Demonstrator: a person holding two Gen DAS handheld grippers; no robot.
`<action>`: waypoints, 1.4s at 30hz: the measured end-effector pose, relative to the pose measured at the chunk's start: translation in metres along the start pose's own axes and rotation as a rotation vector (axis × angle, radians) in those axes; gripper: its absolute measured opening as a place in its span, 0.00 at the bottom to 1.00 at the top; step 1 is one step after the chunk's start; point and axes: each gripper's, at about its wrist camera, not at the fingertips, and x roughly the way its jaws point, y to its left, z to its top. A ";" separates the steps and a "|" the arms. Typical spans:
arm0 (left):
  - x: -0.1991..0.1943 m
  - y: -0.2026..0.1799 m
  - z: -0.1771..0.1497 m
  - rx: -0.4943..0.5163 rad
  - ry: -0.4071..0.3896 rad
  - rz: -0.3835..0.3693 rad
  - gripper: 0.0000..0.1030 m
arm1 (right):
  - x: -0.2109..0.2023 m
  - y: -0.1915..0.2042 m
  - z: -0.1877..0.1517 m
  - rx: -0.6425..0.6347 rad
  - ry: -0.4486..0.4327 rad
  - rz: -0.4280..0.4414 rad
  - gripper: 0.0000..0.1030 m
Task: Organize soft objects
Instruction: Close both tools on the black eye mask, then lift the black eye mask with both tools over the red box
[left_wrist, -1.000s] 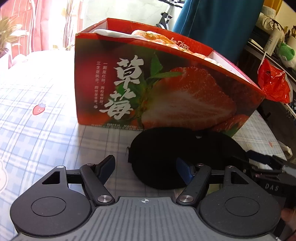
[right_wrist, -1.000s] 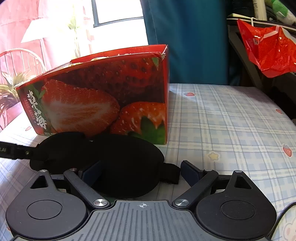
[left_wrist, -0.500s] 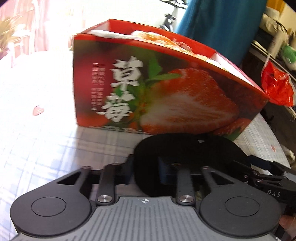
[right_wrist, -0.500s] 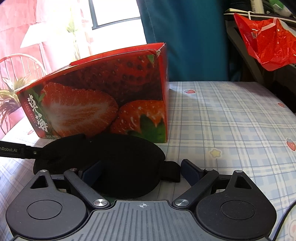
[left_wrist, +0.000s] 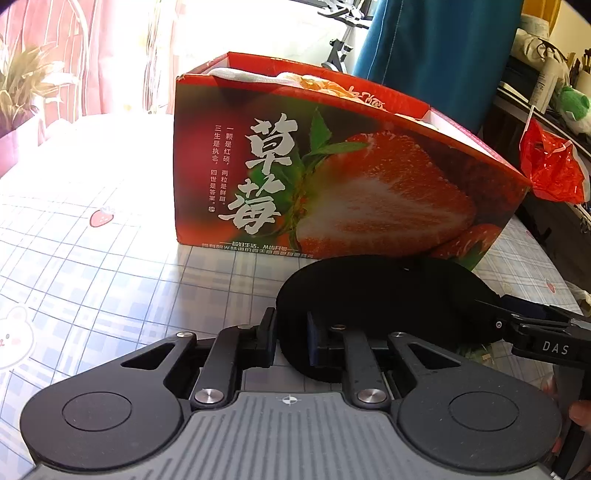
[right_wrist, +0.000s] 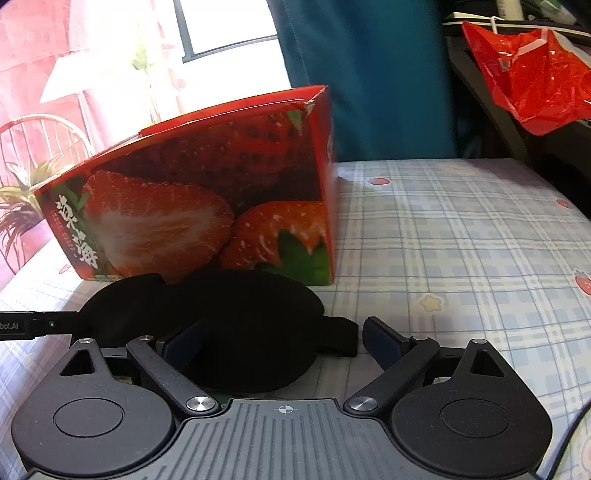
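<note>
— Where's the soft thing?

— The black eye mask lies flat on the checked tablecloth, just in front of the strawberry box — its far edge is right at the foot of the box.

— And the left gripper?

— Its jaws have just been closing, and they now pinch the mask's left end; the fabric bulges out between the two fingers.

— The right one?

— The right gripper stands spread wide. The mask's right lobe and its strap lie between the fingers; the left finger sits at the mask's edge, the right finger clear of the strap. Whether a pad touches the fabric, I cannot tell.

— Anything in the box?

— From the left wrist view, white and orange soft items show over its rim. A red plastic bag hangs at the far right, off the table.
</note>
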 end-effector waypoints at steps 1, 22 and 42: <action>0.000 -0.001 0.000 0.000 -0.004 -0.002 0.17 | 0.000 0.001 0.000 -0.004 0.002 0.005 0.87; -0.019 0.004 -0.006 -0.017 -0.041 -0.017 0.25 | -0.034 0.016 -0.006 -0.056 -0.039 0.019 0.14; 0.008 0.006 0.004 -0.135 0.028 -0.146 0.63 | -0.022 0.006 -0.014 -0.022 0.005 0.002 0.14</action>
